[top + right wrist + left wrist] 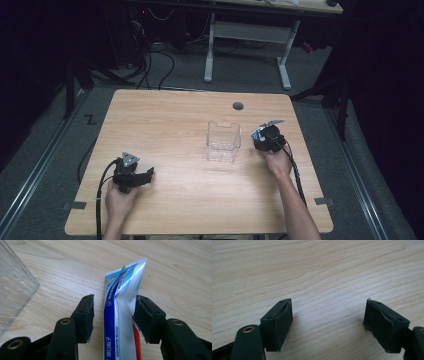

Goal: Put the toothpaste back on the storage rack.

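A white and blue toothpaste tube (120, 290) lies on the wooden table between the jaws of my right gripper (115, 298). The right pad touches the tube's side, while the left pad (88, 312) stands a small gap away, so the jaws are open around it. In the high view this gripper (261, 135) sits just right of a clear plastic box (223, 141), whose wall (12, 285) shows at the left of the right gripper view. My left gripper (329, 302) rests low over bare wood at the front left (149, 174), open with nothing between its pads.
The table (175, 115) has a round cable hole (238, 106) near its far edge. Behind it stands a white-legged desk (247, 35) with cables on the grey floor. Bare wood lies between the two grippers and across the front.
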The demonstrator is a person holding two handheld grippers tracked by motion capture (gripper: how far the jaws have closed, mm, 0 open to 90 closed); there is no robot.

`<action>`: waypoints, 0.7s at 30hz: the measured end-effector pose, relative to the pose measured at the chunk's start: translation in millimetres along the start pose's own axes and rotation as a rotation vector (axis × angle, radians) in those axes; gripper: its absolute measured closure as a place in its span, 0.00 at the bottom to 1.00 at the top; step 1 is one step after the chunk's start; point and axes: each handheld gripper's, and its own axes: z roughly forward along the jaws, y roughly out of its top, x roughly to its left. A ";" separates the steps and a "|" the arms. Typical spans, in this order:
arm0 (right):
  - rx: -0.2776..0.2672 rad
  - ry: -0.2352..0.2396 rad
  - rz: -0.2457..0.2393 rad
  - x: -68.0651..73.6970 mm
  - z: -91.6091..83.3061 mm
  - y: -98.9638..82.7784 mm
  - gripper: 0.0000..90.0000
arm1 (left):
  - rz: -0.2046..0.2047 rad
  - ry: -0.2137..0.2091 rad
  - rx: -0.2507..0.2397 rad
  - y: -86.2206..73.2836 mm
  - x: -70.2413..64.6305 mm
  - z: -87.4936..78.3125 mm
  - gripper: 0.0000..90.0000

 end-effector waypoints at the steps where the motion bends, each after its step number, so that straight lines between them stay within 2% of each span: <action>1: 0.016 -0.007 -0.005 -0.6 3.4 0.4 0.56 | 0.000 0.000 0.000 0.0 0.0 0.0 0.26; 5: 0.028 -0.025 0.001 -1.2 6.6 0.5 0.56 | 0.000 0.000 0.000 0.0 0.0 0.0 0.26; 6: 0.052 -0.032 0.007 -2.7 9.1 1.0 0.57 | 0.000 0.000 0.000 0.0 0.0 0.0 0.26; 7: 0.052 -0.032 0.007 -2.7 9.1 1.0 0.57 | 0.000 0.000 0.000 0.0 0.0 0.0 0.26; 9: 0.080 -0.028 0.012 -4.4 12.6 0.5 0.58 | 0.000 0.000 0.000 0.0 0.0 0.0 0.26; 12: 0.080 -0.020 0.022 -5.9 14.7 -0.3 0.58 | 0.000 0.001 0.000 0.0 -0.1 0.0 0.26; 15: 0.085 -0.026 0.012 -5.4 14.9 0.6 0.59 | 0.000 0.001 0.000 0.0 -0.1 0.0 0.26; 21: 0.108 0.000 0.035 -10.4 16.0 3.5 0.61 | 0.000 0.000 0.000 0.0 -0.1 0.0 0.26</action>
